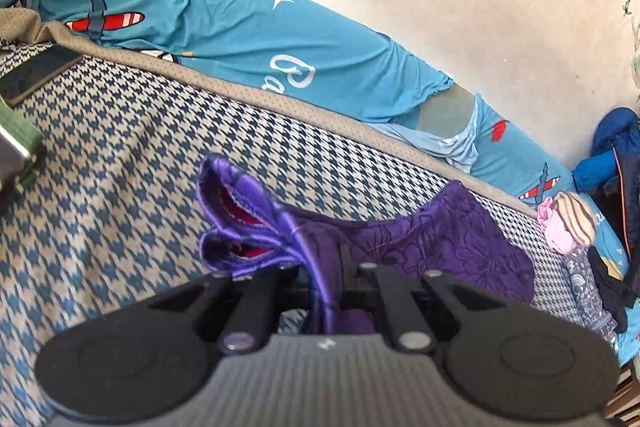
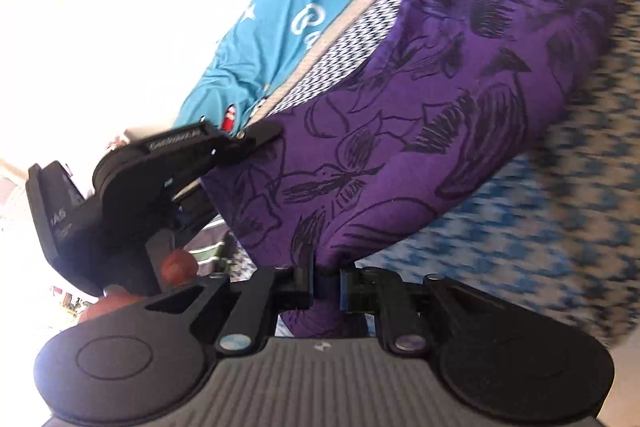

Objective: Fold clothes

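Right wrist view: blurred; houndstooth blanket [image 2: 540, 219] smeared.
Purple garment [image 1: 452, 239]: on blanket, edges pinched by both grippers.
Left gripper [image 1: 326, 275]: jaws clamping its satin trim.
Right gripper [image 2: 325, 277]: jaws narrow, gripping cloth.

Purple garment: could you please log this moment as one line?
left tongs shut on purple garment | right tongs shut on it | garment over houndstooth cover

Purple floral garment [image 2: 440, 99] is pinched at its near edge by R gripper [image 2: 325, 285], w/ L gripper [image 2: 256, 139] clamped at the garment's left edge.
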The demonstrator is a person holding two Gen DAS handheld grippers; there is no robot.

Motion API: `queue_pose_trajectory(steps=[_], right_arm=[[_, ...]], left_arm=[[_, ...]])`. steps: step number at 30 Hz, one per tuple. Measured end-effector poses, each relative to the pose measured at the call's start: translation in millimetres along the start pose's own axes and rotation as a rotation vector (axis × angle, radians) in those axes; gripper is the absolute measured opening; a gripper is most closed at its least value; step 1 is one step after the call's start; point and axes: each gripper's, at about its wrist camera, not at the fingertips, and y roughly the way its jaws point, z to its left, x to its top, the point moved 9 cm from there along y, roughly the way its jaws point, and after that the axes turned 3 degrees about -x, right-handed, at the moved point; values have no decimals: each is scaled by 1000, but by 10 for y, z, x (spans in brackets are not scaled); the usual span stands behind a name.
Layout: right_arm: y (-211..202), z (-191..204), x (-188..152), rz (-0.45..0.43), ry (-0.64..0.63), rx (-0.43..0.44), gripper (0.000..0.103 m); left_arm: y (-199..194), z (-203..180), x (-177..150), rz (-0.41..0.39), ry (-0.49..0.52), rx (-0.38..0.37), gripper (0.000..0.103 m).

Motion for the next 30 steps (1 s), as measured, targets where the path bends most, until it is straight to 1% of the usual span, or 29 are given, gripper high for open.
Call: queue_pose_trajectory(steps=[4,8,10,12,14,15,16,17,18,20,22,24,27,28,30], right_arm=[[337,337,36,9,-18,54,13],[717,666,83,26,-46,90,13],[918,770,104,44,-45,107,13],[1114,780,77,75,-39,106,13],[1289,713,-3,127,-27,76,18],[1365,677,-46,154,-21,63,21],[1390,626,-101,185,-14,55,30],[1413,575,-156,216,-8,47,35],[1426,528,-207,243,-3,41,39],[1352,469,-266,255,-12,49,39],[1284,443,-285,262,-43,52,39],[1153,429,-262,258,-102,46,39],[926,403,-219,243,-180,45,40],[874,396,-189,238,-200,45,40],[768,375,-126,229,-239,43,40]], left_arm=[[107,262,301,0,24,44,7],[212,523,603,0,47,88,7],[289,681,680,6,61,117,8],[394,832,679,27,48,154,9],[478,1002,613,65,25,239,19],[514,1089,572,86,13,288,21],[517,1159,560,90,9,336,29],[498,1218,567,84,12,384,37],[462,1255,592,69,14,416,42],[365,1289,668,30,9,454,66],[243,1286,727,-12,-12,473,79],[116,1239,784,-54,-16,486,79],[-64,1156,884,-142,1,525,83],[-116,1105,905,-166,10,526,84],[-105,988,885,-151,18,480,87]])
